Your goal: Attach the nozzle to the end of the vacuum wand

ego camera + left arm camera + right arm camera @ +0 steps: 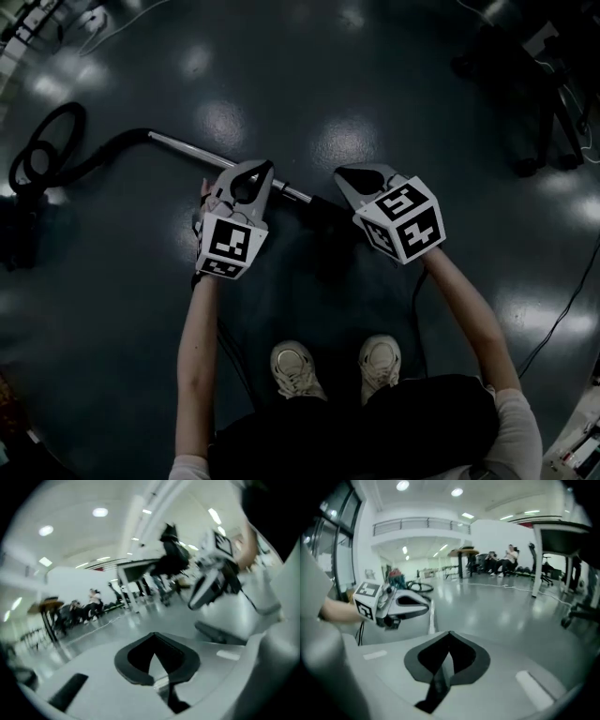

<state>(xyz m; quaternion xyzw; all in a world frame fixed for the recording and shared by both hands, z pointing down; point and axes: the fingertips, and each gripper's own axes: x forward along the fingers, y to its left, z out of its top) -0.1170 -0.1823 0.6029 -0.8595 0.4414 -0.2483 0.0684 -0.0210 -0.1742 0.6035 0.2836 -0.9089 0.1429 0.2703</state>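
— Hose at the far left: where does it lie?

— At 10 o'clock in the head view, the black looped vacuum hose (117,141) lies on the glossy dark grey floor (309,84). The slim silver metal vacuum wand (183,148) runs from it, slanting down towards the middle. The person's pale lace-up shoes (295,370) stand at 6 o'clock.

— And the tool in the left hand?

— The white left gripper (262,173), with its black-and-white marker cube at the rear, hovers over the wand's near half and points to 1 o'clock. Its own view shows the black-padded jaws brought together at the tips. Only a bare teardrop gap lies behind them, and they hold nothing.

— Where does the wand end?

— Between the two grippers, it runs into a dark shape (323,214) on the floor. The shape is too murky to tell whether it is the nozzle.

— What about the right side?

— The grey-white right gripper (349,178), which also has a cube at its rear, points to 10 o'clock. Its tip is near the left one but apart from it. Its jaws are likewise pressed tip to tip and hold nothing. In the right gripper view the left gripper shows at 9 o'clock, with the silver wand just beside it.

— And farther right?

— A black chair base (536,131) stands at 2 o'clock, well apart from the grippers and the wand.
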